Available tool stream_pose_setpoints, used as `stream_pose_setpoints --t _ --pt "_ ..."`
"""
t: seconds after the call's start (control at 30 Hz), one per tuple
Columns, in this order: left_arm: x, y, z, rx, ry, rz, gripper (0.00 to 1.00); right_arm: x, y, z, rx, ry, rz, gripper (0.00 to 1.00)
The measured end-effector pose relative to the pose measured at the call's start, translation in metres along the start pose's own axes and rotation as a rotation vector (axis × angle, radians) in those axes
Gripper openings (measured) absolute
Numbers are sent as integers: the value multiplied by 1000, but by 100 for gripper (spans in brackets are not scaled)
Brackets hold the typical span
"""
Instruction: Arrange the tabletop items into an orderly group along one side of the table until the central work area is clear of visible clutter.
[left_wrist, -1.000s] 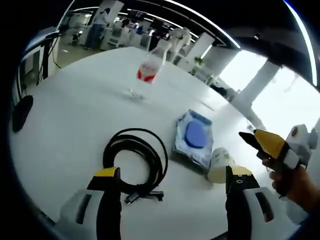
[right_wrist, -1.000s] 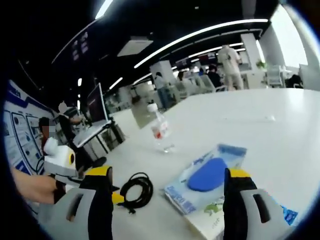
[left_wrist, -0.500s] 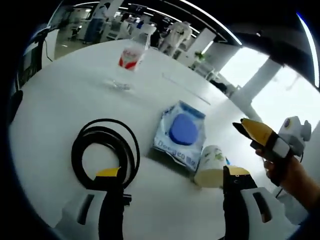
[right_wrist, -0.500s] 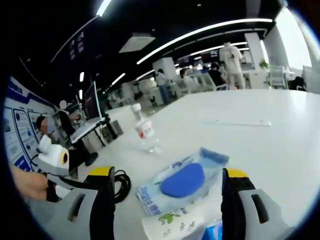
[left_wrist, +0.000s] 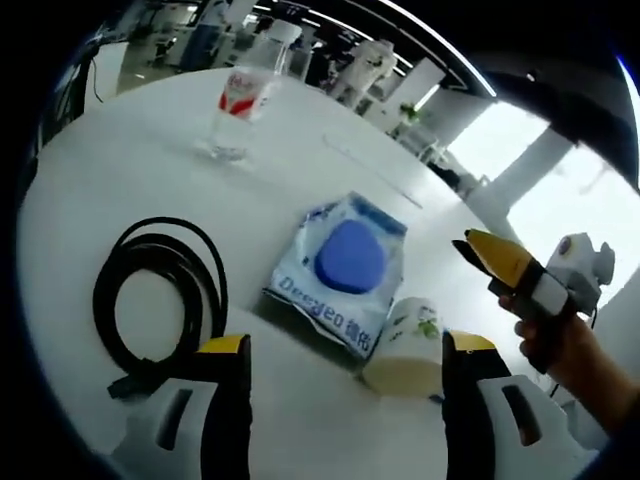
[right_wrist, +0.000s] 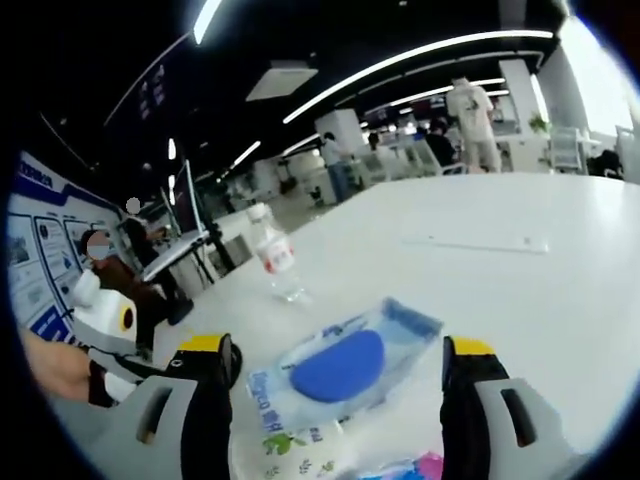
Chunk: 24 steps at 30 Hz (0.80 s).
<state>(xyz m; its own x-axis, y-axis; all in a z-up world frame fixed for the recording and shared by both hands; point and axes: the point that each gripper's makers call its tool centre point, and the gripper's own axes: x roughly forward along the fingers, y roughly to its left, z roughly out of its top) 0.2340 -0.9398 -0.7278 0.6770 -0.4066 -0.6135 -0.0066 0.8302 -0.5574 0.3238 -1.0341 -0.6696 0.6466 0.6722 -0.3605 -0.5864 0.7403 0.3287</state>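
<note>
White paper cup (left_wrist: 405, 348), lying on its side against the blue wipes packet (left_wrist: 343, 270) (mid-table), is located just ahead of the spread, empty left gripper (left_wrist: 345, 360), right jaw nearest.

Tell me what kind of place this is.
Probably an open-plan office or lab: long ceiling light strips, rows of white desks and chairs behind the big white table, a standing person in white.
</note>
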Motion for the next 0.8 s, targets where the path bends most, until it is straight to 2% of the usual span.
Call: stream_pose_setpoints --t 0.2,0.33,0.6,0.8 --pt "6 5 3 -49 -9 21 74 6 -11 4 -21 13 25 84" --pt "11 2 3 -67 -13 23 73 16 -25 5 -28 40 42 82" --pt "17 2 -1 -116 -19 39 69 41 -40 8 -51 80 99 80" --pt "20 3 0 -130 -29 55 64 63 -59 7 -98 133 100 68"
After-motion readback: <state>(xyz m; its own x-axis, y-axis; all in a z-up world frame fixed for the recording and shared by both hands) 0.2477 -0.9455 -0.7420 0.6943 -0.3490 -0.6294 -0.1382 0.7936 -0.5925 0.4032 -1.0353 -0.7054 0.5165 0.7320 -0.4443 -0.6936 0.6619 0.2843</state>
